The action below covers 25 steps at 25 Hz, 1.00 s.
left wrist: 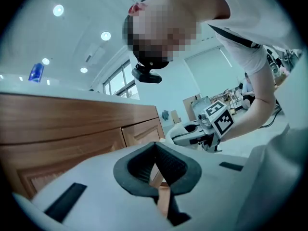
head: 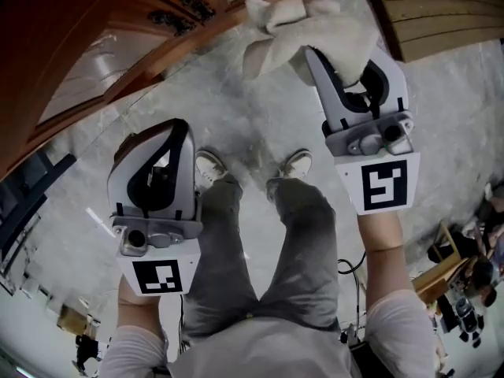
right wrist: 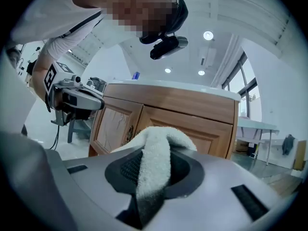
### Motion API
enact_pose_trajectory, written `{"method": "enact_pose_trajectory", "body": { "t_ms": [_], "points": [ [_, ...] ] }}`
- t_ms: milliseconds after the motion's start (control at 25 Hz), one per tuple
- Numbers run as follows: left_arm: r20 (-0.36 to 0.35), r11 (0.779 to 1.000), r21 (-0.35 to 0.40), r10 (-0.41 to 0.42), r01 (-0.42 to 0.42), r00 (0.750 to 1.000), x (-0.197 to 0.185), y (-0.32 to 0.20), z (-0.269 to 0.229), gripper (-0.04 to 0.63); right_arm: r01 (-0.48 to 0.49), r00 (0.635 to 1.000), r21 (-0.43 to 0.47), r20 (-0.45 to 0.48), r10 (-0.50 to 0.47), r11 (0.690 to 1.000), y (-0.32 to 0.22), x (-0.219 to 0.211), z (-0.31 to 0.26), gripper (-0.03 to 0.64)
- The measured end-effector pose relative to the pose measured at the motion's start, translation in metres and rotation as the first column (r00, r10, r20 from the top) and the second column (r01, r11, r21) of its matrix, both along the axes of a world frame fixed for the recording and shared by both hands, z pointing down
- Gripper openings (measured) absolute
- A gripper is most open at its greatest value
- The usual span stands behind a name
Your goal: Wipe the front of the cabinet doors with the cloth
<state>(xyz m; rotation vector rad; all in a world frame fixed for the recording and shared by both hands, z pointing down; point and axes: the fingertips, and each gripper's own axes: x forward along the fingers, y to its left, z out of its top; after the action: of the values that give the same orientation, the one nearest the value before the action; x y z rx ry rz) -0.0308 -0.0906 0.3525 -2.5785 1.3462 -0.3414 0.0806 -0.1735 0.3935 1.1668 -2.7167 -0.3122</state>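
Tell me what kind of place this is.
Probably a big open workroom or lab rather than a home: recessed ceiling lights, tall windows, and a wooden cabinet standing on a stone-patterned floor.

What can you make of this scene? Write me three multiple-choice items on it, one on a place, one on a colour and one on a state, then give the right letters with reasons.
1. Where is the cloth?
A. Flat on the floor
B. Between the jaws of the right tool
C. In a bucket

2. What colour is the cloth?
A. Blue
B. Red
C. White

3. How do the jaws of the left tool stand?
A. Together, with nothing between them
B. Wide apart
C. Clamped on a sponge

Answers:
1 B: the right gripper view shows the cloth pinched between that tool's pads and spilling out in front of the cabinet doors.
2 C: it looks white in both the head view and the right gripper view.
3 A: the left gripper view shows the pads meeting at their tips, with only the wood behind showing through.
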Motion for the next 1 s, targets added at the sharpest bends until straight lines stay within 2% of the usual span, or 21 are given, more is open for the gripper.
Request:
{"method": "enact_pose_trajectory", "body": {
  "t_ms": [280, 560, 720, 1000],
  "points": [
    [-0.027, 0.999, -0.024, -0.032, 0.031, 0.999, 0.007, 0.020, -0.098, 0.018, 0.014, 1.000, -0.037, -0.020, -0.015, 0.999, 0.030, -0.003, -0.090, 0.097],
    [0.013, 0.996, 0.014, -0.088, 0.088, 0.996, -0.010, 0.035, -0.209, 0.018, 0.031, 0.999, -0.086, -0.025, -0.033, 0.996, 0.067, -0.009, -0.185, 0.097],
    [0.034, 0.994, 0.020, -0.112, 0.111, 0.993, -0.016, 0.035, -0.255, 0.018, 0.040, 0.999, -0.089, -0.015, -0.041, 0.995, 0.071, -0.015, -0.237, 0.097],
    [0.015, 0.989, 0.062, -0.135, 0.133, 0.991, -0.017, 0.035, -0.326, 0.018, 0.048, 0.999, -0.051, -0.012, -0.048, 0.998, 0.072, -0.020, -0.319, 0.097]
  ]
}}
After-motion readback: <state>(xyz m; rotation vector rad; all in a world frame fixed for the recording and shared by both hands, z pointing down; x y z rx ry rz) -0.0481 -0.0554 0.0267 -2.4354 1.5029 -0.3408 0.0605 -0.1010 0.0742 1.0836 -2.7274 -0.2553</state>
